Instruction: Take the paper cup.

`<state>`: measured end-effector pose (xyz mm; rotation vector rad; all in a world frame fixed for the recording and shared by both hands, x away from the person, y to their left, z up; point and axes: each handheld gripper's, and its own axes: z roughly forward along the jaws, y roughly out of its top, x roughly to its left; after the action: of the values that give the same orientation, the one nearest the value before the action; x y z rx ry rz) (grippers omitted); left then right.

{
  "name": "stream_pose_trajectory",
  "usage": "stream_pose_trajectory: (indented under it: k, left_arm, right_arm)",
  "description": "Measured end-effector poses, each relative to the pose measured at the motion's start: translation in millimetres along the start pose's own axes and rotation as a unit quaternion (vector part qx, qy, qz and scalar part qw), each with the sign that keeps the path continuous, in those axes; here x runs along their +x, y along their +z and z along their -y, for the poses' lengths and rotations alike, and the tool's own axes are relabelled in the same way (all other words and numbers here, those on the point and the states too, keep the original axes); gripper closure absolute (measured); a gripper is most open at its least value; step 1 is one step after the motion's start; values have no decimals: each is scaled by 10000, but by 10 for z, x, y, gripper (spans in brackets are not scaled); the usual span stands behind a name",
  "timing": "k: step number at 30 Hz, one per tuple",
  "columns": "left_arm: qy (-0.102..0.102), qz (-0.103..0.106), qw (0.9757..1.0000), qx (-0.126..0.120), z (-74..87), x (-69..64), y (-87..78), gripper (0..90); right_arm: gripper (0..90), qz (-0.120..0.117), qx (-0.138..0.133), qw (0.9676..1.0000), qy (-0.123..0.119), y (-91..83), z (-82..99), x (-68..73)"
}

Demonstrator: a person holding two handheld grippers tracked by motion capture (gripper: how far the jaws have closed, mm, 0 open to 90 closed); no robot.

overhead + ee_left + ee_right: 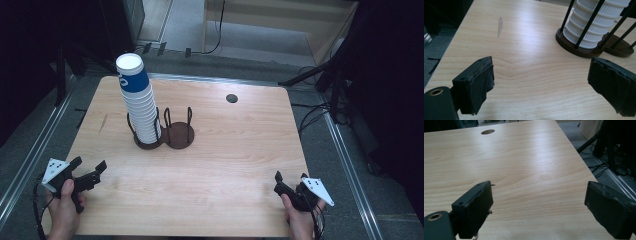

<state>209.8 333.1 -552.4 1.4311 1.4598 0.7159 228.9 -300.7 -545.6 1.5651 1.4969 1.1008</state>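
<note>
A tall stack of white paper cups (139,102), its top cup banded in blue, stands in the left ring of a dark two-ring wire holder (165,135) at the back left of the wooden table (225,165). The holder's right ring (180,132) holds nothing. In the left gripper view the cup stack (594,22) rises at the upper right behind black rods. My left gripper (90,167) rests at the near left edge, open, nothing between its jaws. My right gripper (291,176) rests at the near right edge, also open and holding nothing.
A round cable hole (231,98) sits near the table's far edge, and shows as the cable hole (487,131) in the right gripper view. Dark stands and cables (320,107) line the floor to the right. A pale scuff mark (500,25) marks the wood at left.
</note>
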Motion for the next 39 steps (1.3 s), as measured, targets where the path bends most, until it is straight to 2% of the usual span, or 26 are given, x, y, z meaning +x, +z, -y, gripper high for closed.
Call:
stream_pose_trajectory:
  k: [5, 9, 12, 17, 23, 31, 36, 39]
  left_arm:
    - [84, 17, 10000, 51, -4, -14, 8, 74]
    - [111, 58, 9999, 67, -3, -21, 10, 74]
    - [161, 110, 9998, 82, 0, -31, 7, 74]
    - [161, 157, 9997, 89, 4, -30, -1, 74]
    - [132, 159, 9997, 119, 0, -24, 6, 74]
    - [169, 170, 9996, 171, -7, -33, 26, 74]
    - [146, 204, 9995, 165, -6, -26, 21, 74]
    - [130, 257, 9995, 142, -3, -23, 17, 74]
  right_arm:
    - [75, -5, 5, 10000, 27, -24, -24, -15]
    - [79, -84, -24, 9999, 56, -45, -87, 56]
    - [85, -180, -72, 9998, -1, -70, -174, 194]
    - [85, -332, -142, 9988, -319, -45, -395, 463]
    - [85, -622, -304, 9974, -197, 19, -676, 734]
    - [86, -971, -361, 9938, -396, 87, -902, 1125]
    - [86, -1097, -338, 9919, -543, 122, -970, 1281]
    - [86, -1179, -329, 9910, -539, 132, -1031, 1347]
